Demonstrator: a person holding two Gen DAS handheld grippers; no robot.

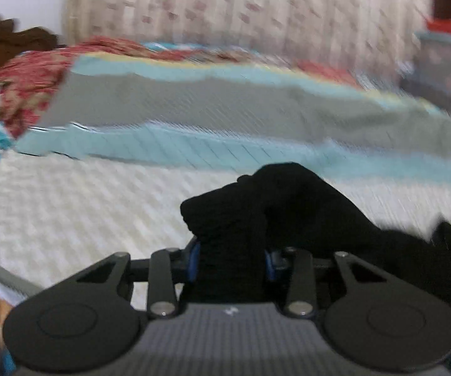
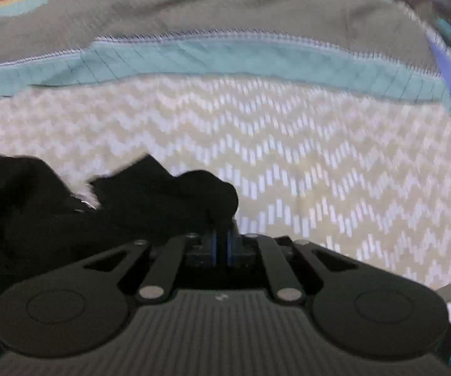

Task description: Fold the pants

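Left wrist view: the left gripper (image 1: 230, 257) has its jaws closed on a thick bunch of the black pants (image 1: 272, 206), which fills the gap between the blue-edged pads and rises in a rounded lump just ahead of them; the rest of the fabric trails off to the right edge of the frame, over the bed (image 1: 69, 206) with its cream zigzag cover. Beyond lie a teal and grey blanket (image 1: 225, 106) and a red patterned cloth (image 1: 34, 72); the picture is smeared, so fine detail is not readable. Right wrist view: the right gripper (image 2: 220, 247) has its jaws nearly together, pinching a thin edge of the pants (image 2: 163, 194); the cloth bulges just above the pads and spreads to the left, toward the other grip. A small bright metal piece, possibly a fastener, shows in the fabric at left. The garment appears to be held at two points and carried just above, or partly on, the bed cover; which cannot be determined. Recommended practice for this step: keep both grips firm, draw the two held points apart until the span between them is taut and level, then lay the cloth down flat before folding. The fabric looks soft, matte and limp, and is likely to sag and bunch if tension is released early
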